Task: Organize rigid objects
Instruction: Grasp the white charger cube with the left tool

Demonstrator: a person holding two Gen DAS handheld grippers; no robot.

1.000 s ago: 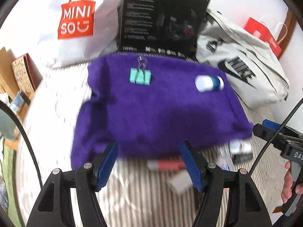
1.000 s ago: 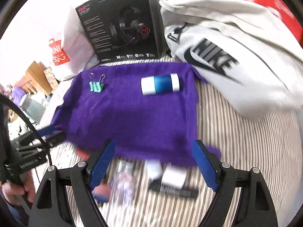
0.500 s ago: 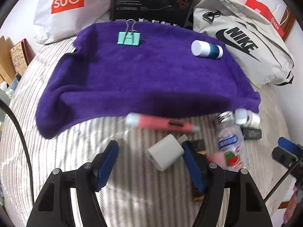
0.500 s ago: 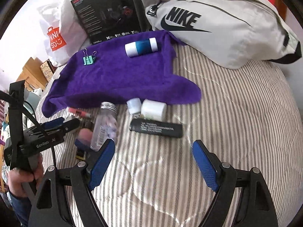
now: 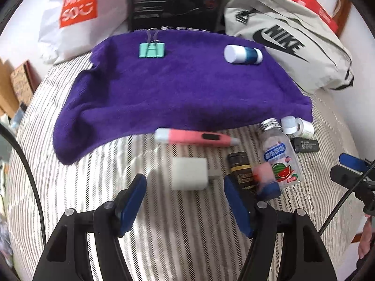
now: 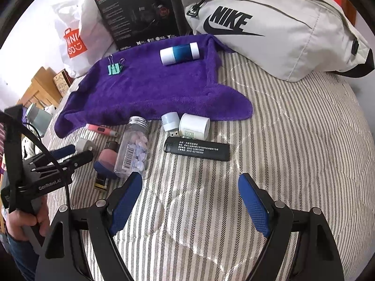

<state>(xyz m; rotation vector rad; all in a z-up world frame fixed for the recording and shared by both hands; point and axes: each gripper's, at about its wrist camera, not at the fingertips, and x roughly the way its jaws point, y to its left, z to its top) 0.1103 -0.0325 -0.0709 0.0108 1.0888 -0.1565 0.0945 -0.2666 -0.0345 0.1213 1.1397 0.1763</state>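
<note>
A purple towel (image 5: 182, 89) lies on the striped bed, with a teal binder clip (image 5: 151, 50) and a white-and-blue bottle (image 5: 242, 54) on it. Loose items lie in front of the towel: a pink thermometer (image 5: 196, 138), a white charger cube (image 5: 189, 173), a clear candy bottle (image 6: 134, 148), a black lighter (image 6: 196, 149) and a white jar (image 6: 194, 126). My left gripper (image 5: 184, 182) is open, with the charger cube just ahead between its fingertips. My right gripper (image 6: 189, 179) is open and holds nothing, just short of the lighter.
A black headset box (image 6: 138, 11), a white shopping bag (image 5: 79, 11) and a grey Nike bag (image 6: 269, 23) stand behind the towel. Wooden furniture (image 6: 37, 91) is at the left. A hand (image 6: 25, 222) holds the left gripper's handle.
Both grippers have pulled back from the towel and tipped down. The loose items in front of the towel have come into full view. Both grippers stay open.
</note>
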